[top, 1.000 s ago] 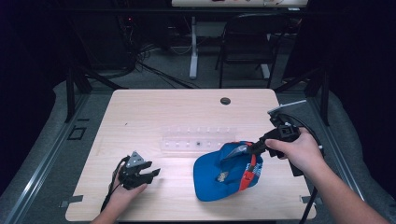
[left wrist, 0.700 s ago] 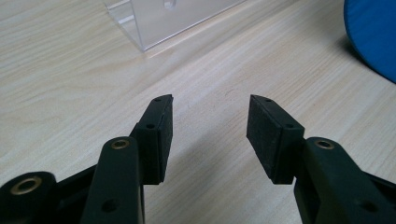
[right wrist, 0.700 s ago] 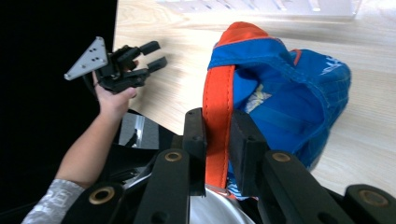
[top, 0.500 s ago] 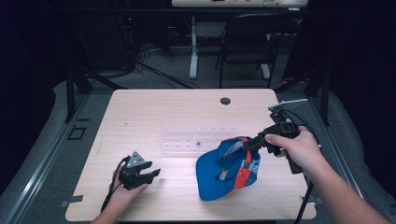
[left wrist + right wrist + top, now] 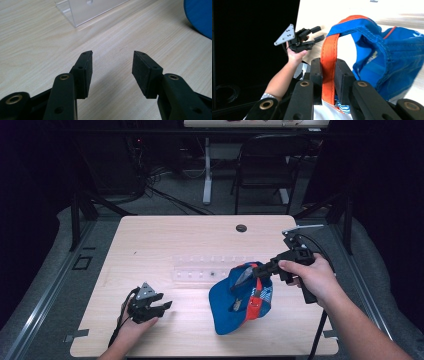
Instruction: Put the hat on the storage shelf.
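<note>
A blue cap (image 5: pixel 227 307) with an orange back strap (image 5: pixel 329 50) stands tipped up on the table's right half, brim down. My right gripper (image 5: pixel 256 270) comes in from the right and is shut on that orange strap, which runs up between its pads (image 5: pixel 328 65). The cap's blue fabric (image 5: pixel 387 65) hangs to the right of the jaws. My left gripper (image 5: pixel 167 306) rests low at the table's near left, open, with bare wood between its pads (image 5: pixel 112 67). It also appears in the right gripper view (image 5: pixel 318 33), held in a hand.
A clear acrylic stand (image 5: pixel 210 267) lies across the middle of the table, just behind the cap; its corner (image 5: pixel 87 10) lies ahead of the left jaws. A small dark hole (image 5: pixel 241 228) sits near the far edge. A chair (image 5: pixel 265 165) stands beyond the table.
The cap has been pulled up by its strap from lying flatter to standing more on its brim. The right hand shifted slightly. The left gripper stayed put.
</note>
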Demonstrator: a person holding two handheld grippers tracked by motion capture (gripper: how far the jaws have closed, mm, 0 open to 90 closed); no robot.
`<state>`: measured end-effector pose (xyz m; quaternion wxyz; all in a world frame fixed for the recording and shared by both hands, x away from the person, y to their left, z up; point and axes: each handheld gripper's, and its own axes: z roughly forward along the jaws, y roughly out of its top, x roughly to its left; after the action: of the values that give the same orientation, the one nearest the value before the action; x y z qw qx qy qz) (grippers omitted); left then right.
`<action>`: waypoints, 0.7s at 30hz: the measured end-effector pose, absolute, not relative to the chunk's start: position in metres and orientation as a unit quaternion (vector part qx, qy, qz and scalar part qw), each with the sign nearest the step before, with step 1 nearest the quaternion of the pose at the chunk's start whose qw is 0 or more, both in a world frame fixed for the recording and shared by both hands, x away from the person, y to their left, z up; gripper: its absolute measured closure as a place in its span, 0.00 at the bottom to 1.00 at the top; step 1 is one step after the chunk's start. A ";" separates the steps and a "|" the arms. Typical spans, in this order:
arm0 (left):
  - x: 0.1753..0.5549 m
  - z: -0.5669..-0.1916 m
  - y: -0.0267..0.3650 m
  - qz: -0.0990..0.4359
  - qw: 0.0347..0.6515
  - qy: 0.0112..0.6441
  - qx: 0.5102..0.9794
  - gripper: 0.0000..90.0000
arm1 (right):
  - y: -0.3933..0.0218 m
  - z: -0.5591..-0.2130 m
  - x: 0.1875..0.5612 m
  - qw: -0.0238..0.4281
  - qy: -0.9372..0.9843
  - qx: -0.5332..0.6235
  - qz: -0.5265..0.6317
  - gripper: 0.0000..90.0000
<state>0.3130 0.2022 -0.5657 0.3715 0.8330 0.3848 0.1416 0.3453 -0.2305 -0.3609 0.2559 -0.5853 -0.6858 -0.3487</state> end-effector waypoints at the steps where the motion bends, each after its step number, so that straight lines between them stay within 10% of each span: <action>1: 0.313 -0.566 0.202 0.141 0.372 0.386 0.832 0.57 | -0.229 -0.360 0.345 0.253 -0.685 -0.585 -0.352 0.87; 21: 0.312 -0.566 0.199 0.140 0.373 0.383 0.833 0.57 | -0.232 -0.350 0.347 0.259 -0.665 -0.576 -0.398 0.87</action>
<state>0.3122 0.1994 -0.5659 0.3727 0.8334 0.3834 0.1398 0.3473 -0.2316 -0.3497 0.2594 -0.5764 -0.6646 -0.3985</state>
